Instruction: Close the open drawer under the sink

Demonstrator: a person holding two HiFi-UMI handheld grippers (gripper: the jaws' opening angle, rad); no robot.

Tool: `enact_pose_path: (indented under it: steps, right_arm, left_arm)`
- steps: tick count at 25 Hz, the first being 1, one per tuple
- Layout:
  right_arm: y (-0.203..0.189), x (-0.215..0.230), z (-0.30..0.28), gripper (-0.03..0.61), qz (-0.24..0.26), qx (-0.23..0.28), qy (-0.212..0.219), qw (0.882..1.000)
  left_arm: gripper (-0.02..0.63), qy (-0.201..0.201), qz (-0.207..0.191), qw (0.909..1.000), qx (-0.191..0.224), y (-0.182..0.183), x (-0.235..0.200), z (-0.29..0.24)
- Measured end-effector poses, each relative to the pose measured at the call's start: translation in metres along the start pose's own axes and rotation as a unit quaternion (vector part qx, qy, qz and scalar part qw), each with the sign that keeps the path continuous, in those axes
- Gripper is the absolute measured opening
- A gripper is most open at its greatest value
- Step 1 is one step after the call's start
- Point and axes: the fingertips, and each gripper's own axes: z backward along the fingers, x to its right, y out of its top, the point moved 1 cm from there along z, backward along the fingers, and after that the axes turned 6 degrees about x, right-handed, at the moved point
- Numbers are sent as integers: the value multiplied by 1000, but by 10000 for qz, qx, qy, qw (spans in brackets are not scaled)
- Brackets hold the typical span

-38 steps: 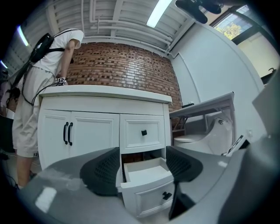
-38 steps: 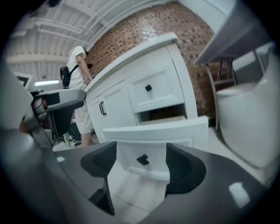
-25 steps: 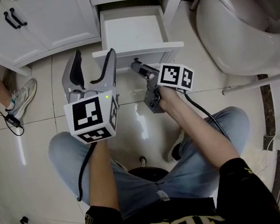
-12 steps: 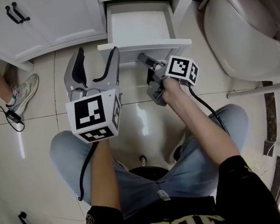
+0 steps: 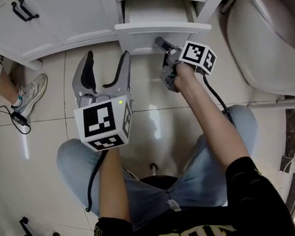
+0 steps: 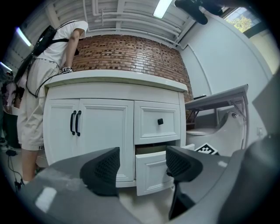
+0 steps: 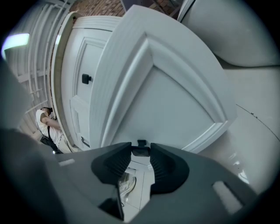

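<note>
**A:** What is hidden or cut off?

**B:** The cabinet [image 5: 73,17] runs off the top of the head view. The drawer [image 5: 161,29] shows only its front and a strip of its inside, so I cannot tell what it holds. A bystander [image 6: 50,61] stands left of the left gripper [image 6: 142,161]. The head view shows only a leg and a shoe.

**A:** Materials?

**B:** The cabinet and drawer are white painted panels with raised frames. The floor [image 5: 151,121] is glossy pale tile, and the wall [image 6: 131,52] is red brick. The toilet [image 5: 273,30], right of the right gripper [image 5: 160,43], is smooth, rounded and white.

**A:** Where is the drawer?

**B:** It is partly out, straight ahead of the right gripper. That gripper's jaws are closed tight on the drawer's small black knob [image 7: 141,150]. The drawer front fills that gripper's view.

**A:** And the left gripper?

**B:** It hangs in the air left of the drawer, apart from it. Its jaws are wide open, with nothing between the ribbed dark pads [image 6: 107,164].

**A:** Anything smaller?

**B:** Two black bar handles [image 6: 75,122] are on the doors ahead of the left gripper. A square stud [image 6: 160,121] is on the shut drawer above.
</note>
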Motion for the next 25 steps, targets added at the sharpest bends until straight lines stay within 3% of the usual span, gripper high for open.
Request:
enact_pose_path:
  steps: [7,11,15,19,25]
  right_arm:
    - [38,8,-48,143,-92,252,20,9996]
    - [63,14,-72,143,-197,689,-4,9974]
    - [70,10,-88,149,-147,719,-193,9971]
    - [72,14,-83,150,167,721,-370,9966]
    - [72,3,-69,130,773,434,-215,9958]
  left_arm:
    - [334,244,15,9996,-120,-5,-30,-3]
    - [334,223,98,9995,-190,-9,-33,-4]
    - [334,152,-26,9996,-238,-11,-31,2]
    - [334,147,-240,9993,-226,-7,-32,10]
    - [334,46,-196,9997,-139,3,-26,27]
